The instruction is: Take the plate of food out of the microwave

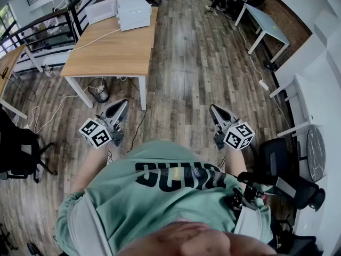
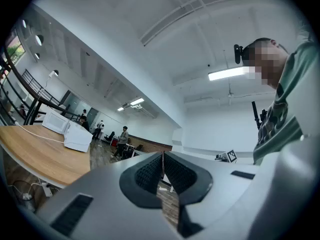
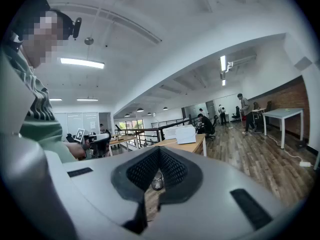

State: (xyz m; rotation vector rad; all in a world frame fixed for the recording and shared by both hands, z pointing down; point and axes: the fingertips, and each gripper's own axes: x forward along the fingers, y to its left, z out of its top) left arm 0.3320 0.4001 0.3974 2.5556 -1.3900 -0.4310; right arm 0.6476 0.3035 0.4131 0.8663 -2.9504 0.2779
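Two white boxy appliances stand at the far end of a wooden table (image 1: 112, 52): a larger one (image 1: 133, 12) and a flatter one (image 1: 101, 9). Which of them is the microwave I cannot tell, and no plate of food shows. They appear again in the left gripper view (image 2: 77, 136) and in the right gripper view (image 3: 185, 134). Both grippers are held at waist height, well short of the table. My left gripper (image 1: 126, 101) (image 2: 162, 155) is shut with nothing in it. My right gripper (image 1: 212, 106) (image 3: 159, 150) is shut and empty too.
Wood-plank floor lies between me and the table. A small bin (image 1: 100, 94) and cables sit under the table. A black chair (image 1: 16, 148) is at my left and another (image 1: 287, 164) at my right. White tables (image 1: 269, 28) line the right side, and a railing (image 1: 48, 25) the left. People (image 2: 122, 139) stand far off.
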